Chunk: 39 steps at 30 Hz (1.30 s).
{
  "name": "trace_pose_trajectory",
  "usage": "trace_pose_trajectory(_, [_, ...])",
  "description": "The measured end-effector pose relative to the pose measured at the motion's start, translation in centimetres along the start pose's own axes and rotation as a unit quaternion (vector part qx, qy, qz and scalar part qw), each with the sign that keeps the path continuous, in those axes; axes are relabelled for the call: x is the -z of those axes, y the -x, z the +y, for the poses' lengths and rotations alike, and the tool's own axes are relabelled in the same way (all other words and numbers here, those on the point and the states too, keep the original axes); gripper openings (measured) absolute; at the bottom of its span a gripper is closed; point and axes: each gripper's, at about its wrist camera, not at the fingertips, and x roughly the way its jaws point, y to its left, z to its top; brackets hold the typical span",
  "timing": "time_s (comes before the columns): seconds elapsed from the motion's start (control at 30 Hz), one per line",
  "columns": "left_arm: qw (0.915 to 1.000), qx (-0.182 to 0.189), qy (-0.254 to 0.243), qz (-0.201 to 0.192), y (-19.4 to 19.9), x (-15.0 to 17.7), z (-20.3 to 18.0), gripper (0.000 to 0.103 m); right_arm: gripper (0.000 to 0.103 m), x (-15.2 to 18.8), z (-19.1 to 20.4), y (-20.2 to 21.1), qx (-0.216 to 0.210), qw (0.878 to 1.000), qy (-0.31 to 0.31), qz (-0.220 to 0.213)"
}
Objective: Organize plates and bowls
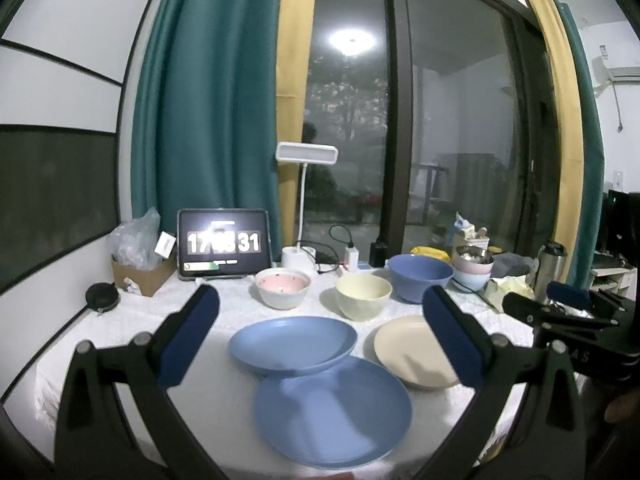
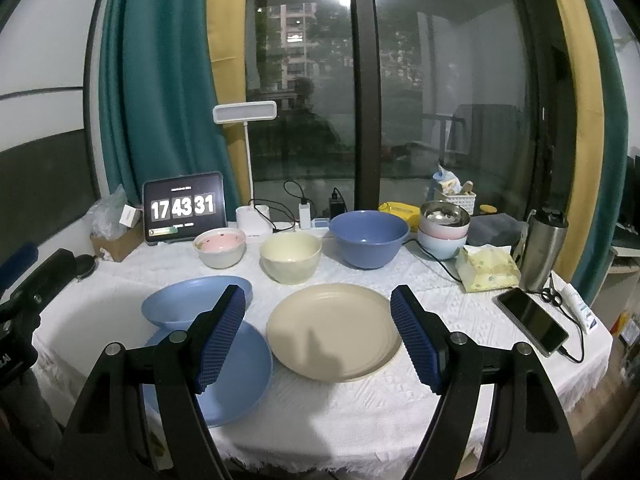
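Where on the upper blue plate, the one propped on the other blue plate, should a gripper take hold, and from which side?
Grip the upper blue plate at its raised near rim, where it overlaps the lower blue plate. That edge sits lifted off the tablecloth, so one finger could probably slide beneath. Come in low from the front with the open left gripper, which faces it.

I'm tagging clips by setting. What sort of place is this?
Probably a home living or dining room: curtains beside a glass balcony door, and a cloth-covered table holding dishes.
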Motion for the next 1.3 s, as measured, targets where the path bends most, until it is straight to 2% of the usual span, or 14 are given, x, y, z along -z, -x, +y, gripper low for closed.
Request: trace_pose_trajectory(1.3, [0.9999, -0.009, 0.007, -0.004, 0.47, 0.5, 0.24, 0.103, 0.079, -0.18, 0.64, 0.34, -0.004, 1.0, 0.001, -0.002])
